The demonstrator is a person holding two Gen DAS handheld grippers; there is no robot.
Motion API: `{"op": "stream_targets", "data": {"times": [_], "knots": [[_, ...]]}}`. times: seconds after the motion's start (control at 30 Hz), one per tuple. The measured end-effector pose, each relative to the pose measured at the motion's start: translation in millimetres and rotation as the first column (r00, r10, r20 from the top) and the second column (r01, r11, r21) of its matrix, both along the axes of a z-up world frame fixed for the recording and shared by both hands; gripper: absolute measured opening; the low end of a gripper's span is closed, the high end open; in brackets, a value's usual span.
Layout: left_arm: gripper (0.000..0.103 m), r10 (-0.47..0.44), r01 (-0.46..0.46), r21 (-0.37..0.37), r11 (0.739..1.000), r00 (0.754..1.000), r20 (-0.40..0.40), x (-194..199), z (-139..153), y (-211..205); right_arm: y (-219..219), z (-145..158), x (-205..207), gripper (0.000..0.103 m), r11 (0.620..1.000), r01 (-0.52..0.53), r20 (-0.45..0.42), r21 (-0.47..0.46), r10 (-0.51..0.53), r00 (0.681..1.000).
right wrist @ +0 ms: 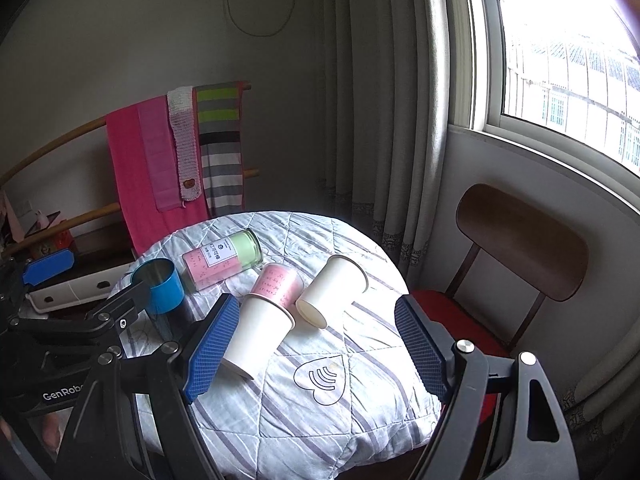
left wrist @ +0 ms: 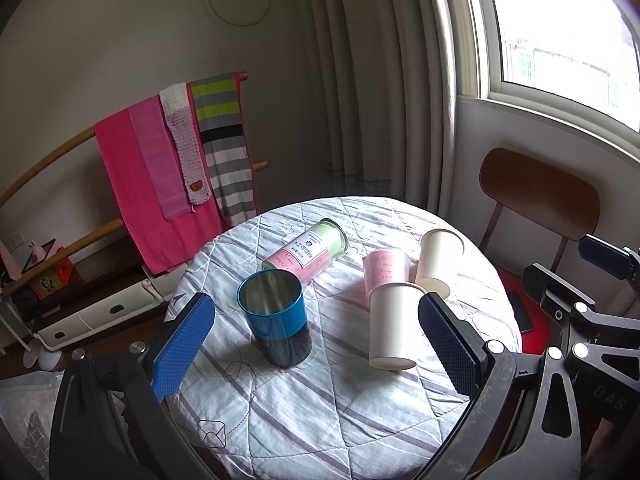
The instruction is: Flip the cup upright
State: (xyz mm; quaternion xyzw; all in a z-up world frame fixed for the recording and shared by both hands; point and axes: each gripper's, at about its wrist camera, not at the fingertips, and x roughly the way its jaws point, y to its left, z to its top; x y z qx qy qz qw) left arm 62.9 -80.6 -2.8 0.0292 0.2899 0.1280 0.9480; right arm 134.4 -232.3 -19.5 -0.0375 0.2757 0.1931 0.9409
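A blue and black metal cup stands upright on the round table. A white paper cup lies near it, another white paper cup lies behind, and a pink cup lies between them. A pink and green glass jar lies on its side. My left gripper is open and empty above the table's near side. In the right wrist view my right gripper is open and empty, with the near white cup by its left pad and the far white cup ahead.
A rack with pink and striped towels stands behind the table at left. A wooden chair with a red seat is at right under the window. Curtains hang behind. The left gripper's body crosses the right wrist view at left.
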Motion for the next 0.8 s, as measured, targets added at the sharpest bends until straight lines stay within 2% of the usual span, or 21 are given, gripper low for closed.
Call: {"op": "stream_targets", "data": {"times": [0.8], "knots": [[0.103, 0.004, -0.005, 0.016, 1.000, 0.997, 0.075, -15.5, 6.8, 0.8, 0.4, 7.6, -10.2, 0.082, 1.000, -0.014, 0.044, 0.016, 0.013, 0.999]]}}
